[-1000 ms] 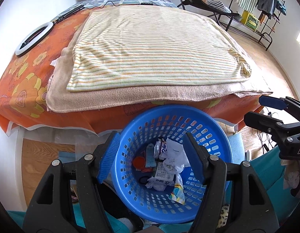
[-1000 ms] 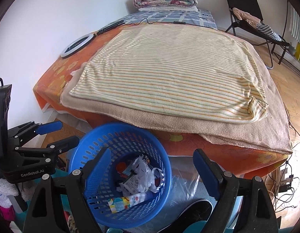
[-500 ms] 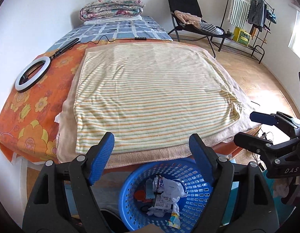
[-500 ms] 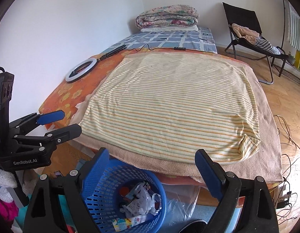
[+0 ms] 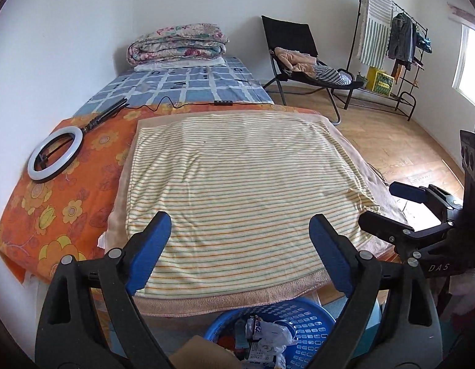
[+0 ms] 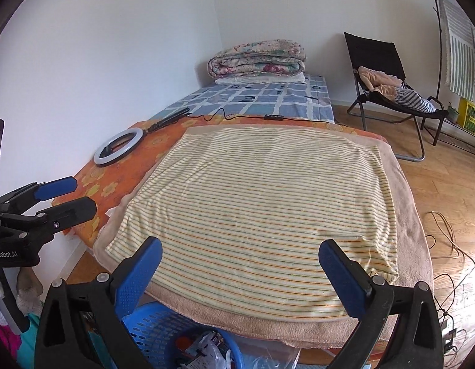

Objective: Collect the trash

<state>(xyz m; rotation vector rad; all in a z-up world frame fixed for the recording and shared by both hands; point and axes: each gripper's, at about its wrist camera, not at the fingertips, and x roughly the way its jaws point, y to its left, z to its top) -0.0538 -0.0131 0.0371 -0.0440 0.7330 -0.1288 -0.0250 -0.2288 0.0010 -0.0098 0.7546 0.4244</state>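
We have lifted both the left gripper (image 5: 240, 240) and right gripper (image 6: 240, 265), jaws apart and empty, away from the blue basket (image 5: 308, 332) of trash (image 5: 268, 335) below the bed (image 5: 243, 184), which suggests collecting is finished.

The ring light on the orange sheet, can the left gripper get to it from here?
Probably yes. The left gripper is open and empty, and nothing stands between it and the ring light, only flat striped blanket and orange sheet. It would need a long reach across the bed toward the wall.
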